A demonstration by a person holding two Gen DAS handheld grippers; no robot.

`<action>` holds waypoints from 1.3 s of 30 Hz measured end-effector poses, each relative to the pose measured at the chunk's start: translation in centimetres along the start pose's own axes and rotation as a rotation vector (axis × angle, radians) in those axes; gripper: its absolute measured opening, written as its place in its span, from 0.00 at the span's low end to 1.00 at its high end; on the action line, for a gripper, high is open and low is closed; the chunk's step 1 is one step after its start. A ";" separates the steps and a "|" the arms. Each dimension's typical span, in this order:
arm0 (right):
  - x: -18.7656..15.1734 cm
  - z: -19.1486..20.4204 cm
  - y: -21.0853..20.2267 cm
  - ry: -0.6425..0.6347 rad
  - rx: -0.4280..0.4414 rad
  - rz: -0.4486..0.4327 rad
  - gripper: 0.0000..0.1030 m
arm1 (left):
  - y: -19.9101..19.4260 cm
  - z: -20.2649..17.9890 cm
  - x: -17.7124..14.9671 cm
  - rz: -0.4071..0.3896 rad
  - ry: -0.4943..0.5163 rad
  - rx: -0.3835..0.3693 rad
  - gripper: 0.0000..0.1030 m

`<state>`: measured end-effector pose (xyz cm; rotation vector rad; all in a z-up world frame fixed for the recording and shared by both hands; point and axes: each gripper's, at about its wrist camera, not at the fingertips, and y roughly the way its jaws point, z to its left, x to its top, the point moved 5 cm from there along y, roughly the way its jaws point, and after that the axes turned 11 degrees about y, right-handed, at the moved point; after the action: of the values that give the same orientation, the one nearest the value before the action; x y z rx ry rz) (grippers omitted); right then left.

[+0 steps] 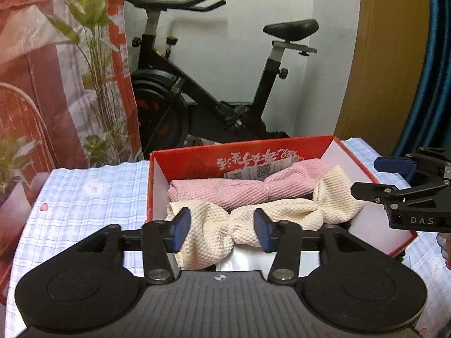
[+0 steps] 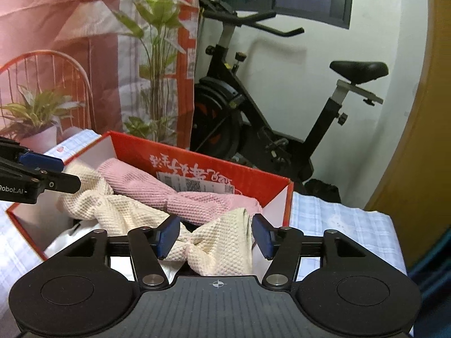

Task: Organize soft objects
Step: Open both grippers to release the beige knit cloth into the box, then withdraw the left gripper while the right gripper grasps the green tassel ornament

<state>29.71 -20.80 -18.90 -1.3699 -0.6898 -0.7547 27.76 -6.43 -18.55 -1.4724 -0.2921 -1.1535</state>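
Two cloths: a cream cloth (image 1: 282,211) and a pink cloth (image 1: 239,188) lie side by side in the red box (image 1: 197,157) on the checked table (image 1: 70,197).
Long axis: both cloths run across the box, left to right; the cream one lies nearer the hands.
Left gripper (image 1: 221,229): fingers spread, straddling the cream cloth's left end without pinching it.
Right gripper (image 2: 215,235): fingers spread around the cloth's right end, pads apart from the fabric.
Nearer hand: each stands at its own end; neither is closer to the middle.
Left view only: the right end flares up against the box's side wall.
Right view only: the left end is bunched by the opposite wall.
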 end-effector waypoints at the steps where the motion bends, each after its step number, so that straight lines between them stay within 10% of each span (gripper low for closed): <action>1: 0.0 0.0 -0.6 0.000 0.004 -0.006 0.55 | -0.5 -0.1 0.0 -0.006 0.000 0.002 0.58; 7: -0.5 -0.6 -4.2 0.023 0.040 -0.039 0.69 | -3.5 -1.2 -0.4 -0.048 0.005 0.025 0.94; 19: -5.6 -6.5 -9.3 0.031 0.059 -0.089 0.96 | -4.5 -4.4 -6.0 -0.003 -0.071 -0.010 1.00; 33: -14.4 -11.1 -2.3 0.049 -0.052 0.072 0.88 | 0.0 -8.2 -8.8 0.073 -0.062 -0.086 0.99; 39: -15.1 -11.3 -0.2 0.068 -0.031 0.125 0.58 | 0.5 -8.6 -9.3 0.089 -0.067 -0.102 0.96</action>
<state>20.54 -31.06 -31.85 -1.3959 -0.5358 -0.7113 19.52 -10.10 -27.51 -1.6002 -0.2148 -1.0623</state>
